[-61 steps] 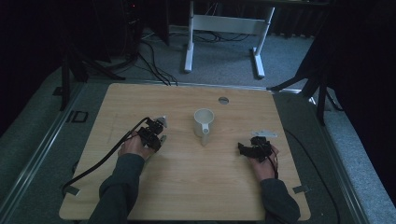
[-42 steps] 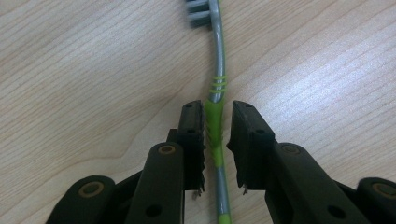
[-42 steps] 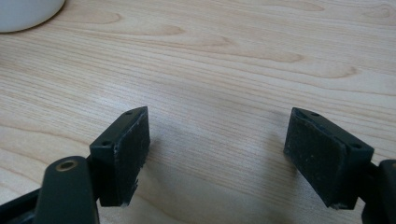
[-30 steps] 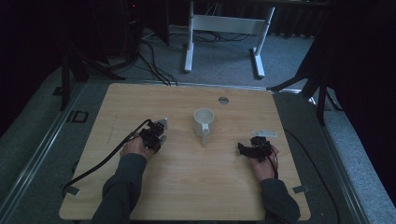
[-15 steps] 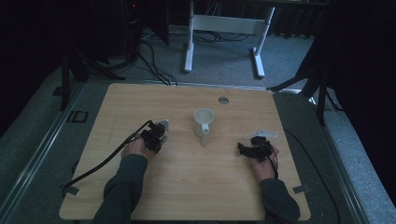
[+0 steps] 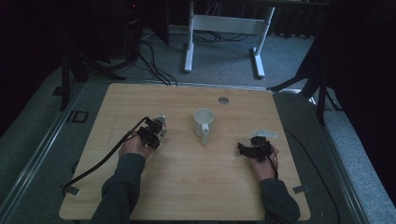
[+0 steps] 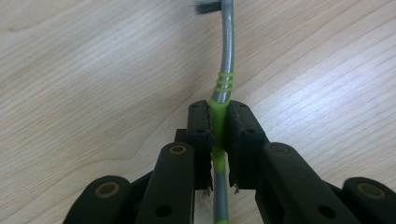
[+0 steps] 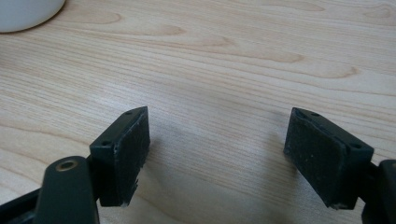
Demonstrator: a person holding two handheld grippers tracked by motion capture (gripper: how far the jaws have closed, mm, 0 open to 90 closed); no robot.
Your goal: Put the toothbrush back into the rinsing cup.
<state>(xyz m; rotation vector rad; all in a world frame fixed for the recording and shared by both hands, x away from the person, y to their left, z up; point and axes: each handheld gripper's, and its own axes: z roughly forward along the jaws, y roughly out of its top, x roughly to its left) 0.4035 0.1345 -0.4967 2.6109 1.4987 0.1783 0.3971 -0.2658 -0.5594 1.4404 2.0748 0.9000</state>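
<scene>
- My left gripper (image 7: 219,135) lies low on the table (image 6: 187,196), jaws just closed, pinching the toothbrush (image 7: 225,70) by its green handle.
- My right gripper (image 8: 217,154) rests with jaws spread wide over bare wood.
- The white mug (image 6: 203,122) stands between them, open tabletop all around.

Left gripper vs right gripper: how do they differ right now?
The left gripper has its jaws shut on the green part of the toothbrush handle; the right gripper has its jaws wide apart with only bare table between them. In the high view the left gripper sits left of the white mug, the right gripper to its right. Both have black jaws and sit low over the wood.
</scene>
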